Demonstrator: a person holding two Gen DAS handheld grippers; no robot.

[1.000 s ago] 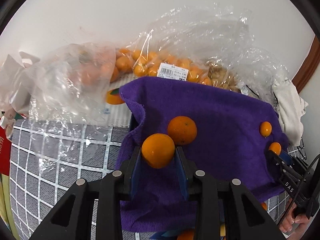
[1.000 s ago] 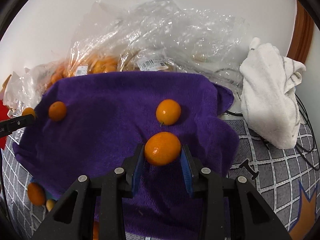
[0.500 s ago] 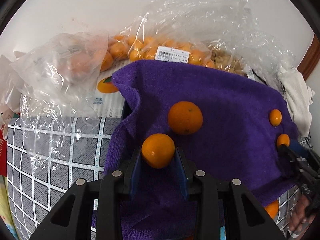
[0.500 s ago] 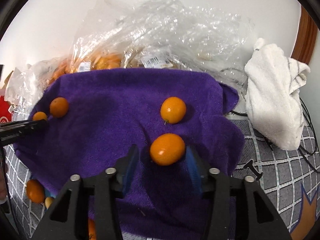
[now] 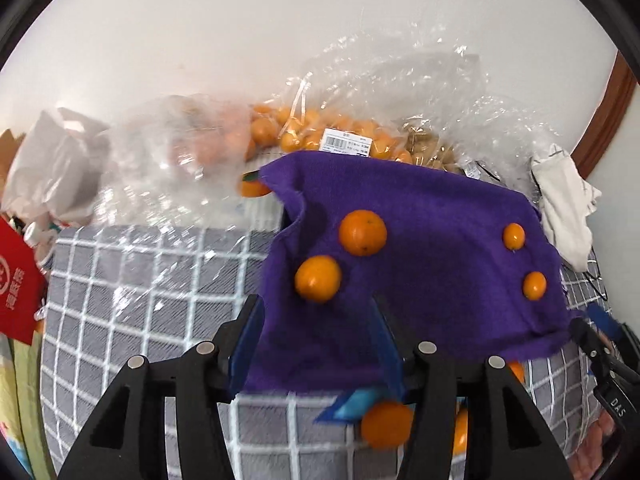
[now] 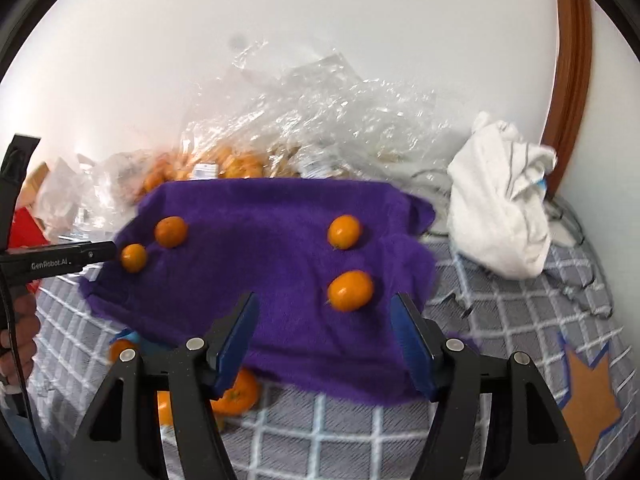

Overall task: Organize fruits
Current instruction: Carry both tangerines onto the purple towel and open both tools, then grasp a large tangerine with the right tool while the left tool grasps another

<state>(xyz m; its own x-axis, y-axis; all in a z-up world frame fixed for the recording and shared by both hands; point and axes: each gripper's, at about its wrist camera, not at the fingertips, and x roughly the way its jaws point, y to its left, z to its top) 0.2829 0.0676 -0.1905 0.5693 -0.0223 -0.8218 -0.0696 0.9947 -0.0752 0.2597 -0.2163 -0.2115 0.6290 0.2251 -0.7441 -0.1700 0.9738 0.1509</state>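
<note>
Left wrist view: at the far left stands a red packet, with a white bag behind it. Clear plastic bags full of small orange fruit lie along the wall. The grey checked cover spreads below them. Right of centre a purple cloth is draped over something raised. On the cloth's left part sit two oranges: the near orange and, touching or almost touching it, the far orange. The left gripper has just been opening; its jaws now stand apart, and the near orange lies just beyond the fingertips, free of the pads. Further right on the cloth are two kumquats, one behind the other. A loose orange lies on the cover under the cloth's front edge. A white towel is bunched at the far right.

Right wrist view: at the left edge the left gripper's finger ends beside the two oranges on the cloth's left side. The right gripper has also just been opening; its jaws stand wide with nothing between them. The near kumquat lies just ahead of them, with the other behind it. A star patch marks the cover at the right.
</note>
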